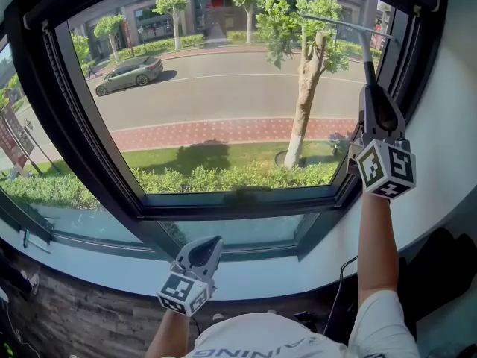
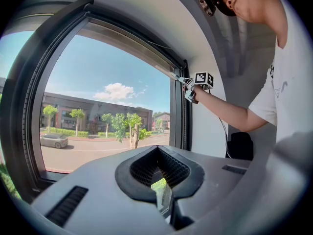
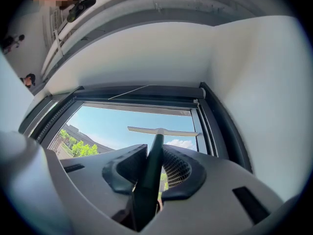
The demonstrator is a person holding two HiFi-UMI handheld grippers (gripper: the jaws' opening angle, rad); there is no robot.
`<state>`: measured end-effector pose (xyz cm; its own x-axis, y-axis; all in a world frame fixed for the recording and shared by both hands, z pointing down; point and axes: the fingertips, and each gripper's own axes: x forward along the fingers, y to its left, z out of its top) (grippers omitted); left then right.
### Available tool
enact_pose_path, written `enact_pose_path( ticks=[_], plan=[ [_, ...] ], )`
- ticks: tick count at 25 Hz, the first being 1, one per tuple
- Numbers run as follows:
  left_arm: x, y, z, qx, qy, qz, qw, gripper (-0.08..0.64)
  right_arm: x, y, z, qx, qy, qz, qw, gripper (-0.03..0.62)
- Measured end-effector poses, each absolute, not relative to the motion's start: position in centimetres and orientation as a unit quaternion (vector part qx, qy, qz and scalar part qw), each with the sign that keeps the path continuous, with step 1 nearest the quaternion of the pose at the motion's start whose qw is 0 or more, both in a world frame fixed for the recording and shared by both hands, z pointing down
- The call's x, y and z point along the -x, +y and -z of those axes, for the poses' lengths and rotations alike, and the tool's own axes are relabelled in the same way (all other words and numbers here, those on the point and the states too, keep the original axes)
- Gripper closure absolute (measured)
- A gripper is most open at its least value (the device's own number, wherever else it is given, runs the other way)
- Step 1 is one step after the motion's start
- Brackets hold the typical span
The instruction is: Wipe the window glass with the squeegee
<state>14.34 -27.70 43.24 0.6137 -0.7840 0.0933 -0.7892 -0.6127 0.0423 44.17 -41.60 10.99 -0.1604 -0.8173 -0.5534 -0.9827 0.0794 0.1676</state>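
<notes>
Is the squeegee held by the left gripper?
No, the squeegee is clamped between the jaws of the right gripper; the left gripper holds nothing.

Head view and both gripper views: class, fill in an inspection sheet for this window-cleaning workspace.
surface: clear window glass in a dark frame, above a white sill.
job's things: dark-handled squeegee with a pale blade, held up near the glass's top right corner; contact with the glass cannot be told.
clutter: nothing seen.
grippers: right gripper raised, shut on the squeegee's handle; left gripper low by the sill, shut and empty.
cables: thin dark cable hanging beside the right arm.
surroundings: outside, a grey car on a road, a tree and a green hedge.
</notes>
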Motion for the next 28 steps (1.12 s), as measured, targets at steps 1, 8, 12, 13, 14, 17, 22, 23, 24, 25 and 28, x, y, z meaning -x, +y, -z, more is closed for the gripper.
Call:
enact_pose_path(
  ticks=[1, 8, 12, 13, 14, 17, 22, 23, 24, 25, 28],
  plan=[
    [-14.4, -27.7, -43.3, -0.898, -0.437, -0.032, 0.040, 0.545, -44.2, -41.5, -11.3, 0.628, 0.718, -0.256, 0.159, 0.494],
    [-14.8, -27.5, -43.2, -0.901, -0.430, -0.030, 0.041, 0.545, -44.2, -41.2, -14.0, 0.632, 0.719, -0.249, 0.144, 0.494],
    [-14.8, -27.4, -43.3, -0.902, -0.428, -0.029, 0.046, 0.545, -44.1, -41.1, -15.5, 0.635, 0.719, -0.244, 0.140, 0.494],
    [-14.8, -27.4, -43.2, -0.902, -0.428, -0.027, 0.047, 0.545, -44.1, -41.1, -15.8, 0.636, 0.719, -0.243, 0.139, 0.494],
    [-14.7, -27.4, -43.1, -0.902, -0.428, -0.026, 0.048, 0.545, -44.1, -41.1, -16.2, 0.636, 0.719, -0.242, 0.138, 0.494],
    [-14.5, -27.3, -42.9, -0.901, -0.430, -0.025, 0.047, 0.545, -44.1, -40.9, -17.3, 0.638, 0.720, -0.237, 0.132, 0.494],
    [-14.5, -27.2, -43.0, -0.901, -0.430, -0.026, 0.048, 0.545, -44.2, -40.7, -18.9, 0.640, 0.723, -0.233, 0.116, 0.494],
    [-14.6, -27.2, -43.0, -0.902, -0.429, -0.027, 0.049, 0.545, -44.2, -40.7, -19.2, 0.640, 0.724, -0.232, 0.113, 0.494],
    [-14.7, -27.1, -43.1, -0.902, -0.427, -0.028, 0.050, 0.545, -44.2, -40.6, -19.5, 0.641, 0.724, -0.230, 0.111, 0.494],
    [-14.8, -27.1, -43.1, -0.903, -0.426, -0.030, 0.050, 0.545, -44.2, -40.6, -19.8, 0.642, 0.724, -0.229, 0.109, 0.494],
    [-14.9, -27.0, -43.3, -0.904, -0.424, -0.035, 0.049, 0.545, -44.3, -40.5, -20.9, 0.643, 0.725, -0.225, 0.104, 0.494]
  ],
)
